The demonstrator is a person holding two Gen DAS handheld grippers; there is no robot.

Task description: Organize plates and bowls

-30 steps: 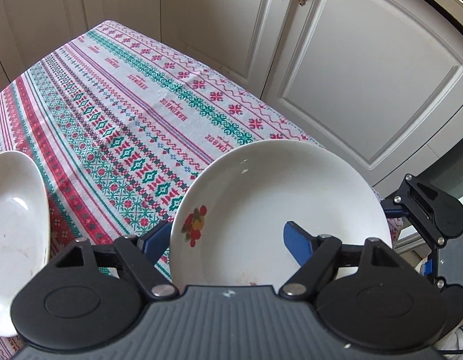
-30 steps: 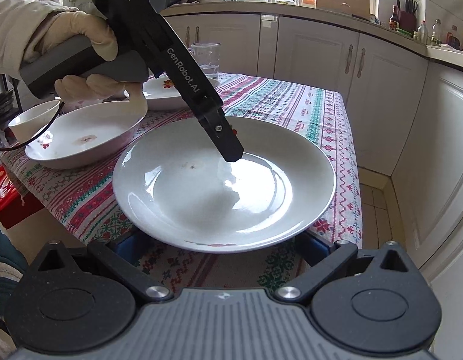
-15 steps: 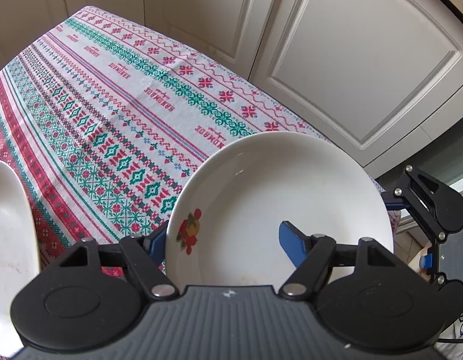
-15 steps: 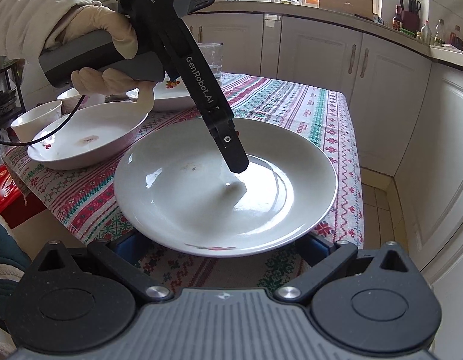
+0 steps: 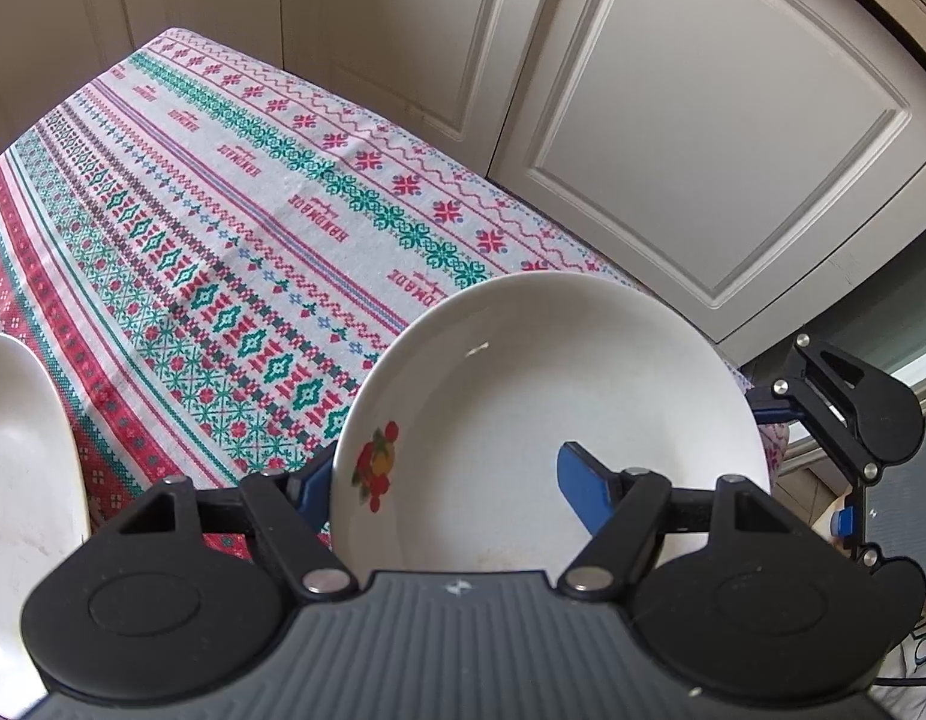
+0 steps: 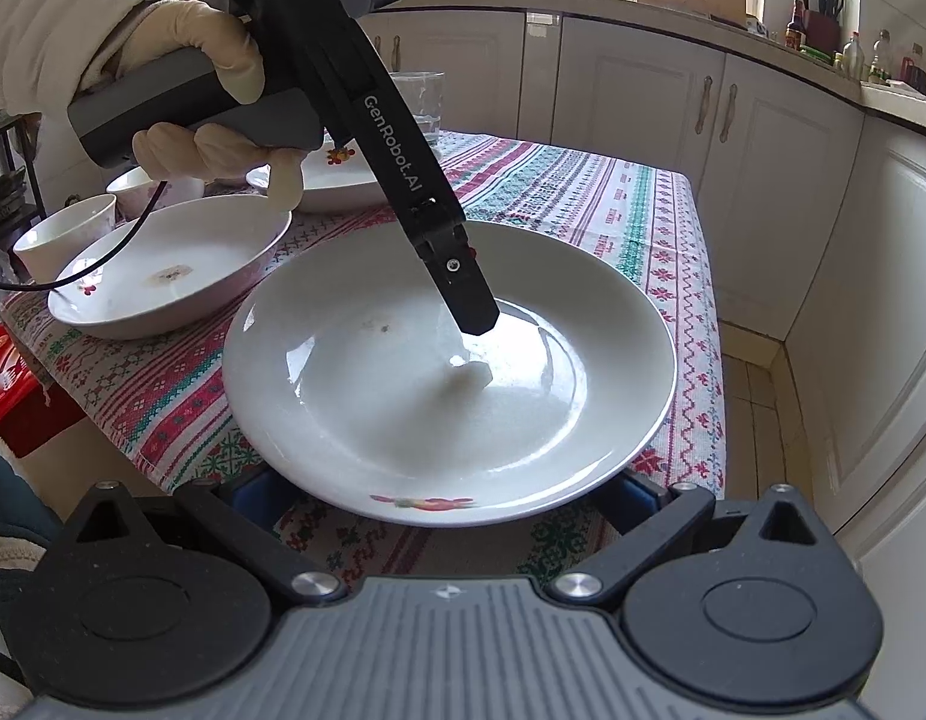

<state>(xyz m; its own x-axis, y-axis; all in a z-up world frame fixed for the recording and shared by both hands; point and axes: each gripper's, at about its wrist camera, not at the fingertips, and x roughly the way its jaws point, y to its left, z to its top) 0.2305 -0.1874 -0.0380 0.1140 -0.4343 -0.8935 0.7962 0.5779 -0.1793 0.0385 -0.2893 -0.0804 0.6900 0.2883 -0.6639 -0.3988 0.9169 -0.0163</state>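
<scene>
Though mostly white, the plate [image 5: 523,396] bears a fruit motif.

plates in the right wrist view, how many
3: the near plate with the left gripper over it, the deep plate left, another plate behind. More may be hidden.

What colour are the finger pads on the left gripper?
Blue pads, clearest in the left wrist view, straddling the plate rim.

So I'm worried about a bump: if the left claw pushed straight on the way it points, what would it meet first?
Probably the white plate itself: the left claw already straddles its rim. Beyond it lies the patterned tablecloth, though depth is hard to judge.
</scene>
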